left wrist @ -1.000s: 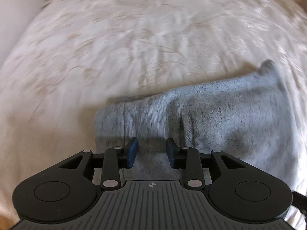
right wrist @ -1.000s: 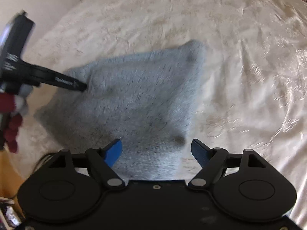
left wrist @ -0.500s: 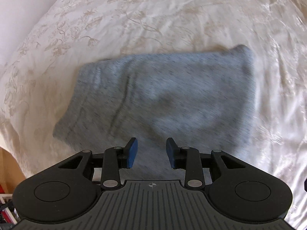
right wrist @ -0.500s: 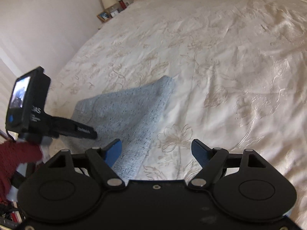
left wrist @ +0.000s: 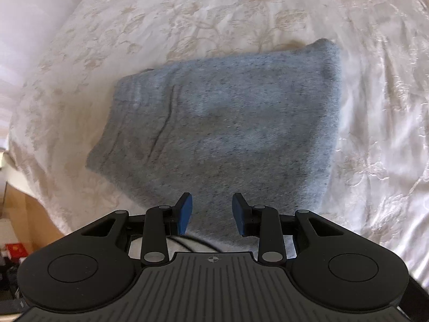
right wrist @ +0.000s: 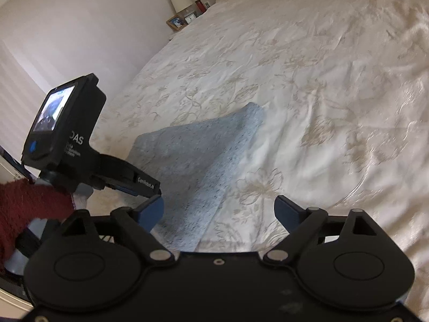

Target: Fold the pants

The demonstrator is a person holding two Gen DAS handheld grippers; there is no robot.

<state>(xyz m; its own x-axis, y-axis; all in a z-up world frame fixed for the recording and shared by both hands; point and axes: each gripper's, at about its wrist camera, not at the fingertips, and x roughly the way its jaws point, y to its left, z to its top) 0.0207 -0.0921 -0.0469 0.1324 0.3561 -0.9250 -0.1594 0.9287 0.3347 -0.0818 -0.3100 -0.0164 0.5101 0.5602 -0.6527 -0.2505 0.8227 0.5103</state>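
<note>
Pants (left wrist: 222, 123), grey knit, lie folded into a compact stack on the bed (left wrist: 214, 18), close to its near left edge where the cream floral bedspread drops off. Seam/waistband ridge runs along the stack's left part in the left wrist view; far right corner pokes up a bit.

My left gripper (left wrist: 211, 213) hovers just over the near edge of the pants, fingers (left wrist: 185, 212) apart w/ a moderate gap, nothing btwn them; can't tell if the blue pads touch the cloth. In the right wrist view it shows as a black unit (right wrist: 80, 145) w/ a small lit screen, held by my hand in a dark red sleeve (right wrist: 29, 206), at the pants' left side.

My right gripper (right wrist: 218, 210) sits off the pants' near right corner, above the bedspread, fingers (right wrist: 288, 210) spread wide, holding nothing. Pants (right wrist: 198, 158) are ahead and left of it, apart from the pads.

Far off, beside the bed's far left corner: a lamp (right wrist: 180, 0), a framed photo (right wrist: 176, 23) and a few small items, too small to ID.
</note>
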